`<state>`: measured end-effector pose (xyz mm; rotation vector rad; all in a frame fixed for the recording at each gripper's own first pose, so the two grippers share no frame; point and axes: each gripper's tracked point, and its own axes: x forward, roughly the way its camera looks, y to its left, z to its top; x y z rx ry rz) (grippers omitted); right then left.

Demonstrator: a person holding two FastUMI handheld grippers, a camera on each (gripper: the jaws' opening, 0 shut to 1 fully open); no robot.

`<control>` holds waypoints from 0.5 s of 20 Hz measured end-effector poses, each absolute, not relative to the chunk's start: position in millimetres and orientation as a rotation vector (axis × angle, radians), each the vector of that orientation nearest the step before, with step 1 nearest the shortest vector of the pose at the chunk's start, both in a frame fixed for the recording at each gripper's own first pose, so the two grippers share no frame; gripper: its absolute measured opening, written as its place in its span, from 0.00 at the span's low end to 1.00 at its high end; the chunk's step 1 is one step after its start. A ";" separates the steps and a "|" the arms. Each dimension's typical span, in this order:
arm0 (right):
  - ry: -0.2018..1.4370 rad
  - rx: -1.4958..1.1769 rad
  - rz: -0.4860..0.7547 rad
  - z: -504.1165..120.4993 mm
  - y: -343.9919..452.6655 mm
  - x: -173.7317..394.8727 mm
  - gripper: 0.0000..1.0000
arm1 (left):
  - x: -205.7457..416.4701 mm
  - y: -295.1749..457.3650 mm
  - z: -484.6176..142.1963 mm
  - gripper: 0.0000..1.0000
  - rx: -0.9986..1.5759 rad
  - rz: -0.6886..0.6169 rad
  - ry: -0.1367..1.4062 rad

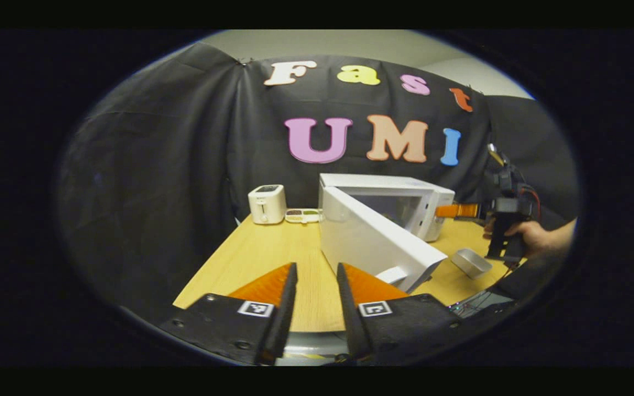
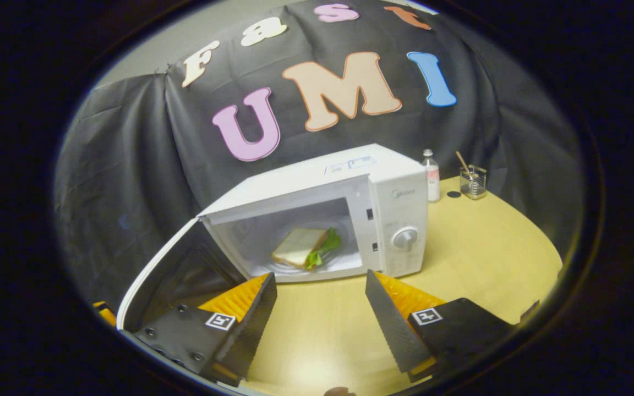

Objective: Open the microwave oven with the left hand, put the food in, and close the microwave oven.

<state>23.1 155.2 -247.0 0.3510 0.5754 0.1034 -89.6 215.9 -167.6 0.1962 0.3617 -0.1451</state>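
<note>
The white microwave (image 2: 399, 187) stands on the wooden table with its door (image 2: 174, 269) swung wide open to the left. A sandwich (image 2: 303, 247) with white bread and green lettuce lies on the glass plate inside the cavity. My right gripper (image 2: 321, 278) hovers open just in front of the cavity, holding nothing. In the left gripper view the open door (image 1: 377, 242) juts toward me, and my left gripper (image 1: 317, 268) sits open and bare to the left of the door's free edge. The right gripper (image 1: 463, 210) shows there too, held by a hand (image 1: 531, 236) at the microwave's front.
A white toaster (image 1: 267, 203) and a small tray of food (image 1: 303, 215) stand at the table's back left. A metal bowl (image 1: 471, 262) lies by the door's end. A bottle (image 2: 431, 175) and a glass holder (image 2: 472, 181) stand right of the microwave.
</note>
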 end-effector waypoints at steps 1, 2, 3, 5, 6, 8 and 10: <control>0.551 0.334 0.102 -236.9 147.9 25.5 0.91 | -86.7 222.6 -171.2 0.27 0.239 -0.114 0.364; 0.526 0.315 0.098 -227.9 140.9 26.9 0.90 | -83.8 228.9 -174.0 0.01 0.275 -0.092 0.365; 0.506 0.297 0.100 -219.4 134.7 29.2 0.90 | -81.5 219.5 -183.9 0.01 0.282 -0.125 0.384; 0.473 0.267 0.098 -205.3 125.7 30.8 0.99 | -84.1 202.9 -199.6 0.00 0.283 -0.162 0.409; 0.459 0.259 0.099 -198.7 121.9 30.5 0.90 | -81.7 202.5 -209.8 0.00 0.290 -0.163 0.427; 0.437 0.246 0.093 -188.4 112.0 31.2 0.91 | -83.8 201.8 -222.4 0.01 0.313 -0.158 0.462; 0.417 0.226 0.080 -181.0 99.5 32.1 0.99 | -83.4 197.6 -226.7 0.02 0.330 -0.155 0.469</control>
